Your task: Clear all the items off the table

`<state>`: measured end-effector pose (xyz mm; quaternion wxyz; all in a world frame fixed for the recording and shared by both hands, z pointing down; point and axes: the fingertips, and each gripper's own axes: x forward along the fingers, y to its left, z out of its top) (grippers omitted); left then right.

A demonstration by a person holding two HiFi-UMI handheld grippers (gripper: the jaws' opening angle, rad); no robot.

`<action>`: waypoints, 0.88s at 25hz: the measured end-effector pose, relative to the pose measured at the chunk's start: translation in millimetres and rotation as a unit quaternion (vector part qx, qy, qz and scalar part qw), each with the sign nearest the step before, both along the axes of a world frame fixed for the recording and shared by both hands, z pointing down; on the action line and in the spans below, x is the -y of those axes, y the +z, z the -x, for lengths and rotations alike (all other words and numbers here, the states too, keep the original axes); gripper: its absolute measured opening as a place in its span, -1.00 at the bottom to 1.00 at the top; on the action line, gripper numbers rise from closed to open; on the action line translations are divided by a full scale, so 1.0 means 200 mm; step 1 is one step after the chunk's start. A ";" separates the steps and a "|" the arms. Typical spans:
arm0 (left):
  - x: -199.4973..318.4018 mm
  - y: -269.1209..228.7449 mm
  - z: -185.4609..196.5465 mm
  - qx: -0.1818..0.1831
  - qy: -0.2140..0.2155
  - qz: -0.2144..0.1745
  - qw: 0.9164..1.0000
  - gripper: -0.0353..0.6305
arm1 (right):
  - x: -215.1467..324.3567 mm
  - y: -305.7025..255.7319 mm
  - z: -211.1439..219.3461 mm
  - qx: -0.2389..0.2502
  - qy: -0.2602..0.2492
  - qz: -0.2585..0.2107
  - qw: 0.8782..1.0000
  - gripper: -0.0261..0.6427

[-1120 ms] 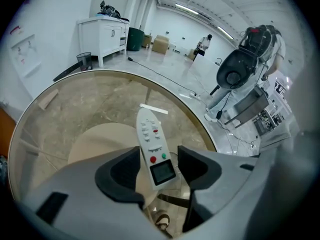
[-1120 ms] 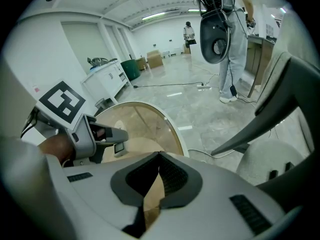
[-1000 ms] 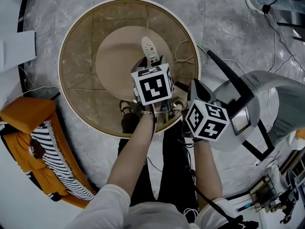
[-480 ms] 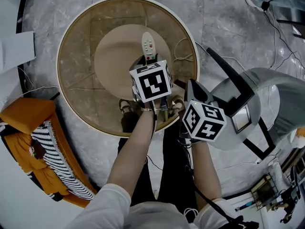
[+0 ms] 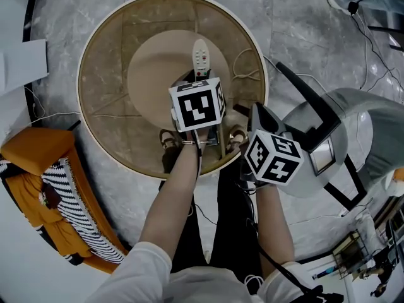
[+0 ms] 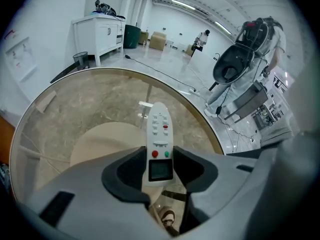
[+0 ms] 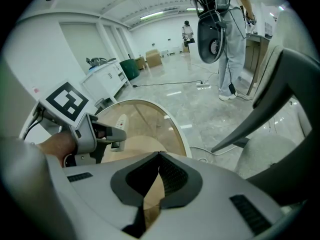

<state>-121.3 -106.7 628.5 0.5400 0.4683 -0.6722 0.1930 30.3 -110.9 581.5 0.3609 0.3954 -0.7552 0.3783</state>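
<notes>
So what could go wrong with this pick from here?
The left tool has just been closing its jaws on the screen end of the remote only. Most of its length sticks out beyond them, so it may tip or slip when lifted. A drop would land on the glass table.

Left claw (image 6: 160, 153) closing on remote (image 6: 159, 126) (right claw (image 7: 159, 155) closed).

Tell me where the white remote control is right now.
In the left gripper view, the white remote control lies centre-frame on the round glass table, its screen end between the jaws of the left gripper, which have just been closing onto it.
</notes>
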 end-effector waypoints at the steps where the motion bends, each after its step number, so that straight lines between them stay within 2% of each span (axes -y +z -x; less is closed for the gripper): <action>1: -0.01 0.00 0.01 0.001 0.001 0.000 1.000 -0.37 | 0.00 0.00 0.00 -0.001 0.000 0.000 1.000 -0.85; 14: -0.17 -0.12 0.05 0.012 0.031 -0.016 0.999 -0.37 | -0.08 -0.06 0.00 -0.012 -0.012 -0.016 1.000 -0.85; 22: -0.34 -0.22 0.03 0.012 0.070 -0.022 0.997 -0.38 | -0.19 -0.13 -0.01 -0.009 0.021 -0.024 0.999 -0.85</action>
